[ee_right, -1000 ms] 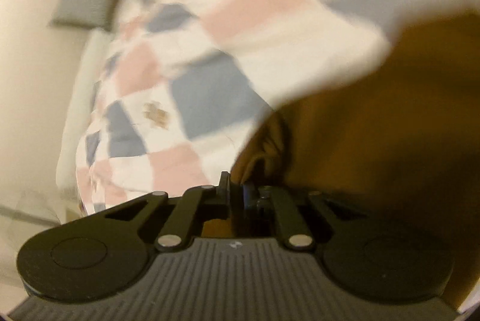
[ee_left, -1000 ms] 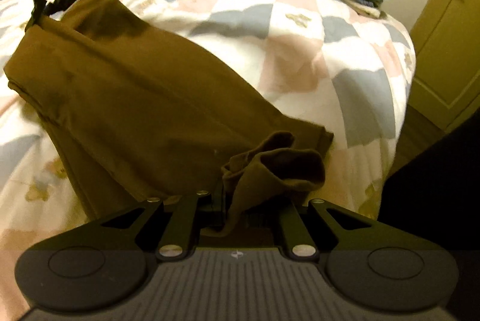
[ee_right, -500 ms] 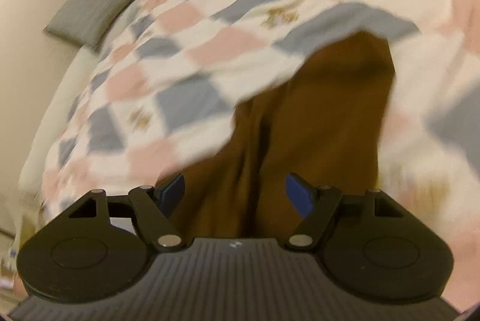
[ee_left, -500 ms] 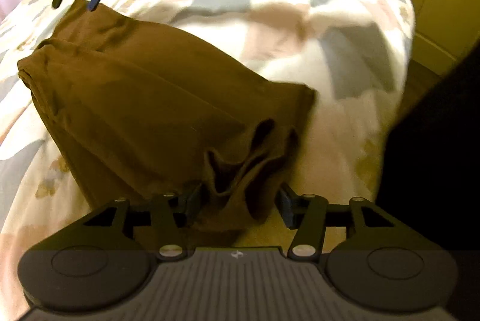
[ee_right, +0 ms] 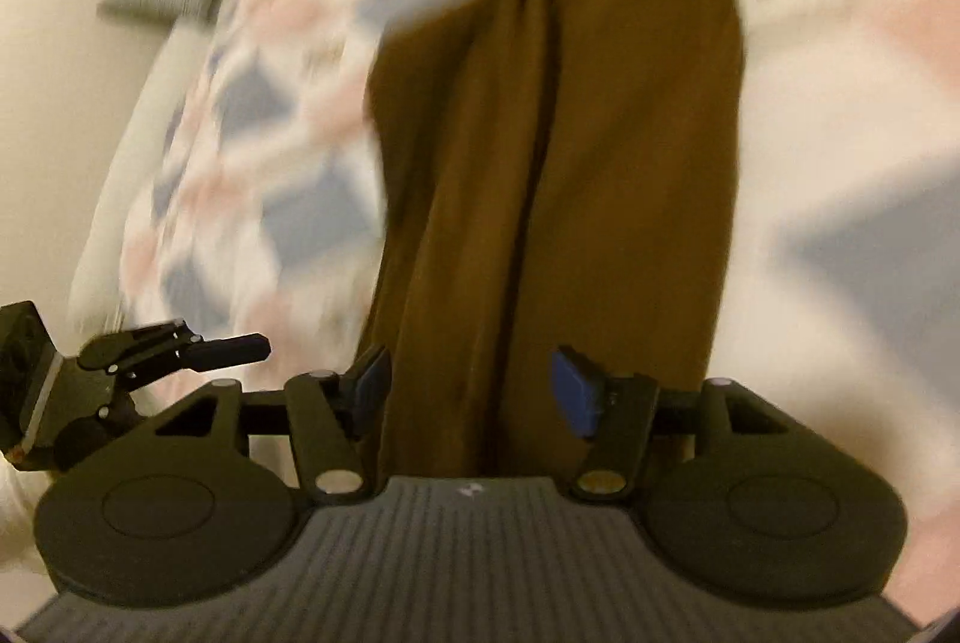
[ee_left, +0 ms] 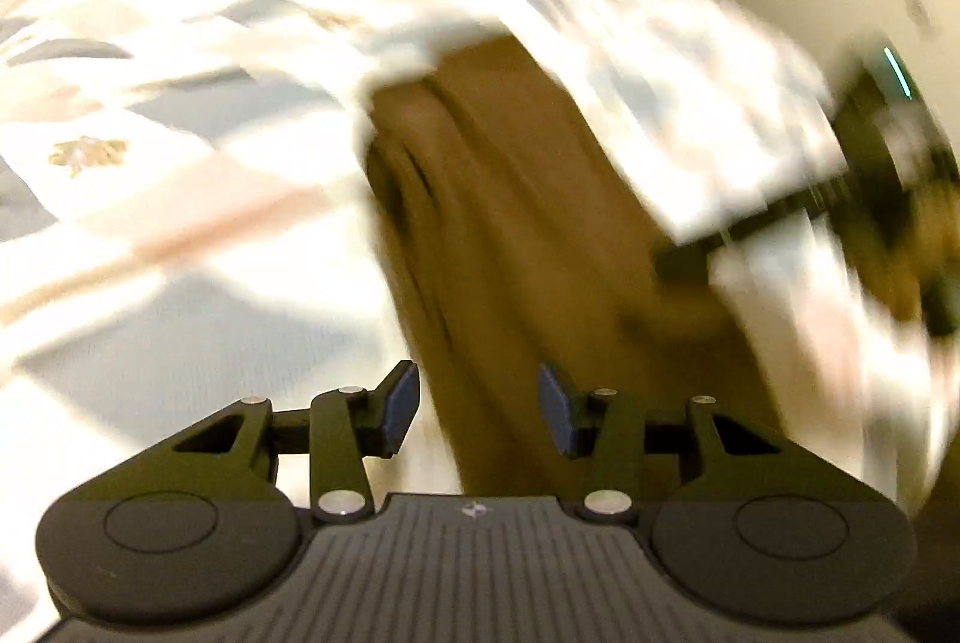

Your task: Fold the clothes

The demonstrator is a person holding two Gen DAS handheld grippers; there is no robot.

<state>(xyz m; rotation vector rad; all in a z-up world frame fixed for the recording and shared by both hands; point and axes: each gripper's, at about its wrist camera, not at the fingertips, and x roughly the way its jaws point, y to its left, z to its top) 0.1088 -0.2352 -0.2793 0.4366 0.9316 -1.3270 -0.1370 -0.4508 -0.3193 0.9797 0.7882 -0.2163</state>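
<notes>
You're holding both claws released over the brown trousers [ee_right: 558, 150] lying on the quilt [ee_left: 180, 175] — left gripper [ee_left: 477, 403] and right gripper [ee_right: 474, 391], jaws just closing slightly, gripping nothing.

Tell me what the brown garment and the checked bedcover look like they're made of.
Brown garment: soft matte woven or knit cloth, probably cotton blend; it lies in limp lengthwise folds without sheen.
Checked bedcover: printed matte fabric, likely cotton; blur hides any weave.
</notes>
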